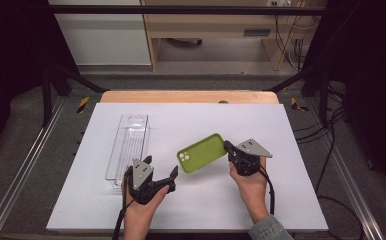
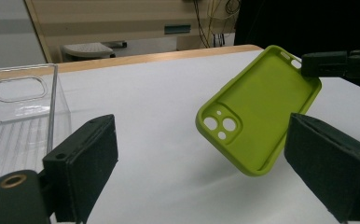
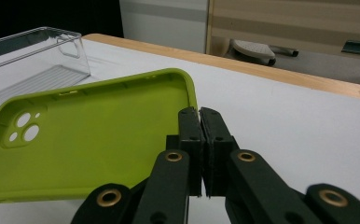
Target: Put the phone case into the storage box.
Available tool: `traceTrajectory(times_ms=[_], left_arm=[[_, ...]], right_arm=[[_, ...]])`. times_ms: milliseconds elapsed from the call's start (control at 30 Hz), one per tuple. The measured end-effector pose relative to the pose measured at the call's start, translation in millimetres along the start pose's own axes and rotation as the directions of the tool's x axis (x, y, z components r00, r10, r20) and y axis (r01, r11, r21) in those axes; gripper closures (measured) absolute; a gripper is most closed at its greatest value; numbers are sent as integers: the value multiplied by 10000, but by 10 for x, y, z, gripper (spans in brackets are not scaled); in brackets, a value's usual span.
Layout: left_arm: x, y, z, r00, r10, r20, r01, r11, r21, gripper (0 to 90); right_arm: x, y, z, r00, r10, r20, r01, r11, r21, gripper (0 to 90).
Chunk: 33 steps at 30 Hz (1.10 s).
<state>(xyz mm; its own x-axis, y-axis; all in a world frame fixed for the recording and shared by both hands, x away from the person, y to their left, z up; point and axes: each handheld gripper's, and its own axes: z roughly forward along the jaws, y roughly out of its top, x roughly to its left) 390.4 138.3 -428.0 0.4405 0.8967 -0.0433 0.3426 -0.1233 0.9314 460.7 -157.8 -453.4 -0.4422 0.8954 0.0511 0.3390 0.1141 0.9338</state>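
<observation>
I have the right gripper (image 1: 229,148) clamped on the edge of the green phone case (image 1: 201,153), its jaws pressed together on the rim at the end away from the camera cutouts. In the right gripper view the case (image 3: 89,140) lies open side up to the left of the closed jaws, with the rim pinched between the pads. The case hangs tilted just above the white table (image 1: 191,200), near its middle, and in the left gripper view I see a faint shadow under it. My left gripper (image 1: 160,168) sits just beside the case's camera end with its jaws wide apart and holding nothing; in its own view the case (image 2: 257,109) floats between the two pads but farther off, apart from them. The clear plastic tray (image 1: 127,145) lies on the table to the left of the case, and my left hand (image 1: 140,210) rests near its close end
</observation>
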Motion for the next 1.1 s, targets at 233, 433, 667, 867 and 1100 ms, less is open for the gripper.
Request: traceTrajectory(times_ms=[233,433,667,867,1100], left_arm=[[-50,-40,46,9996,-271,21,271,9994,215,133],[-140,-61,97,9987,-478,183,470,9980,412,225],[-194,-93,193,9960,-819,361,792,9943,718,345],[-183,-111,254,9919,-1183,469,1140,9897,861,436],[-166,-124,308,9861,-1574,530,1514,9831,1028,522]], right_arm=[[17,13,-28,10000,-46,59,47,9998,-175,884],[46,38,-61,9998,-180,121,185,9990,-396,884],[93,57,-94,9992,-381,110,387,9978,-547,884],[112,67,-116,9991,-423,93,428,9970,-644,884],[132,74,-129,9990,-456,40,458,9961,-760,884]])
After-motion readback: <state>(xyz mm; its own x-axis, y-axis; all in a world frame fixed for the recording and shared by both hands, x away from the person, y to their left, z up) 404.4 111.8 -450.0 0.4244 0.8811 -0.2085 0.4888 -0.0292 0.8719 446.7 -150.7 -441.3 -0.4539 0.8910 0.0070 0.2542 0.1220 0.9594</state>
